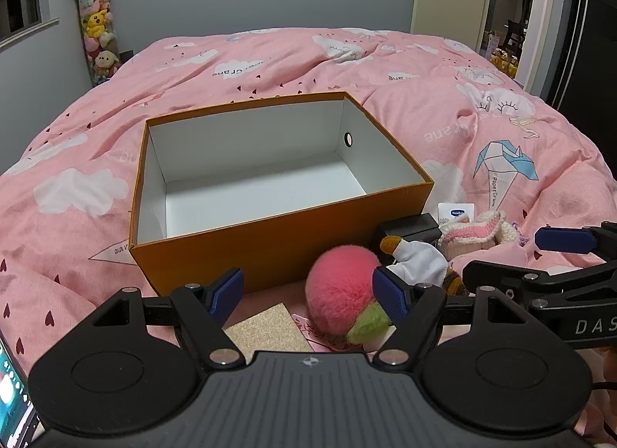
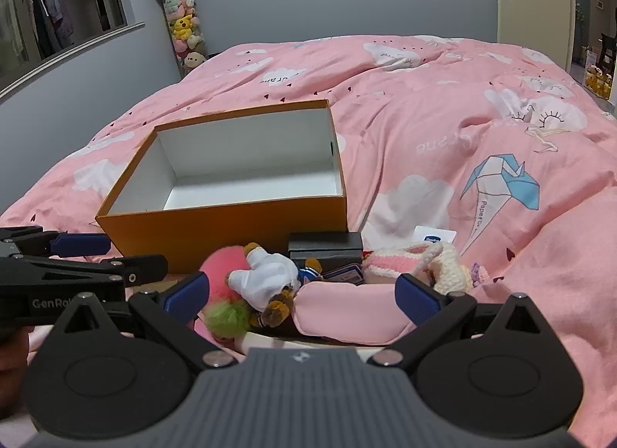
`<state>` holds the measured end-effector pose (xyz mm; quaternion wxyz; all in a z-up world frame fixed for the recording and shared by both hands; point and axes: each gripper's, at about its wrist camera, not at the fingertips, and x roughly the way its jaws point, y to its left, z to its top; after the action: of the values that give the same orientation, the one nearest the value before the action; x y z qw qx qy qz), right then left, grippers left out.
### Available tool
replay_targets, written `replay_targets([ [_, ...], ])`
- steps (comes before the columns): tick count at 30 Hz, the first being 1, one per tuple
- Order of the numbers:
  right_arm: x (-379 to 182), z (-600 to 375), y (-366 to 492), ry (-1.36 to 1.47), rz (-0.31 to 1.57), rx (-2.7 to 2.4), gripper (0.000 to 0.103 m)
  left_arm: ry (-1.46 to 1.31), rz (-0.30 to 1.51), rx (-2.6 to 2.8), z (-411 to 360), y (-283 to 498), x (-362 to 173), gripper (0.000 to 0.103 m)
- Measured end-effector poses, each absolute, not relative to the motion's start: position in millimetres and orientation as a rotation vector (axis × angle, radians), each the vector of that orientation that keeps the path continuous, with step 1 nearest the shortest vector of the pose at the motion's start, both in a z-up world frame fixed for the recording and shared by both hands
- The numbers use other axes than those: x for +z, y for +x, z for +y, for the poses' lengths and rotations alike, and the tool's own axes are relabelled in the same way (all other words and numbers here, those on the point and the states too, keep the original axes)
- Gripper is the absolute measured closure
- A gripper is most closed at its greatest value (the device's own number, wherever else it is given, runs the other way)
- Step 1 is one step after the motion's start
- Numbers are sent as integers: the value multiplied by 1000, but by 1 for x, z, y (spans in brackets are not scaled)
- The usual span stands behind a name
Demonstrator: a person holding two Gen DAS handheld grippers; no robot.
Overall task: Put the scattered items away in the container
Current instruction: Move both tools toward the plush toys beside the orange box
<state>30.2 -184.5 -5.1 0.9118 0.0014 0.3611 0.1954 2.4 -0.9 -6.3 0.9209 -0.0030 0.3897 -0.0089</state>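
Note:
An open orange box (image 1: 270,247) (image 2: 231,224) with a white, empty inside stands on the pink bed. In front of it lies a pile: a fluffy pink peach toy (image 1: 339,289) (image 2: 221,266), a small duck plush in white (image 1: 418,257) (image 2: 270,274), a black box (image 1: 412,230) (image 2: 326,245), a knitted pink-and-cream pouch (image 1: 474,232) (image 2: 416,261) and a white Vaseline card (image 1: 457,210) (image 2: 434,235). My left gripper (image 1: 308,291) is open, its right pad beside the peach. My right gripper (image 2: 302,291) is open above the pile.
A gold glitter card (image 1: 266,330) lies under the left gripper. A pink fold of the duvet (image 2: 347,309) lies between the right fingers. A phone (image 1: 11,390) shows at the far left. A tube of plush toys (image 1: 96,23) stands by the wall.

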Motion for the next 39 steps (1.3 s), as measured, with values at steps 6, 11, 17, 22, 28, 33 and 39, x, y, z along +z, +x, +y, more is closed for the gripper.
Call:
replay_targets([
  [6, -7, -185, 32, 5, 755, 402, 0, -23, 801, 18, -1, 2, -7, 16],
  [11, -8, -185, 32, 5, 756, 403, 0, -26, 803, 18, -1, 2, -7, 16],
  [17, -9, -185, 33, 7, 761, 400, 0, -30, 794, 4, -1, 1, -7, 16],
  [22, -7, -186, 31, 14, 747, 415, 0, -32, 757, -27, -3, -3, -3, 17],
  [28, -1, -191, 30, 27, 705, 414, 0, -57, 729, -25, 1, -4, 2, 31],
  [33, 5, -194, 32, 41, 684, 430, 1, -78, 731, 5, 8, -1, 3, 38],
  [39, 14, -194, 36, -15, 637, 408, 1, -96, 761, -22, 20, 11, 4, 37],
])
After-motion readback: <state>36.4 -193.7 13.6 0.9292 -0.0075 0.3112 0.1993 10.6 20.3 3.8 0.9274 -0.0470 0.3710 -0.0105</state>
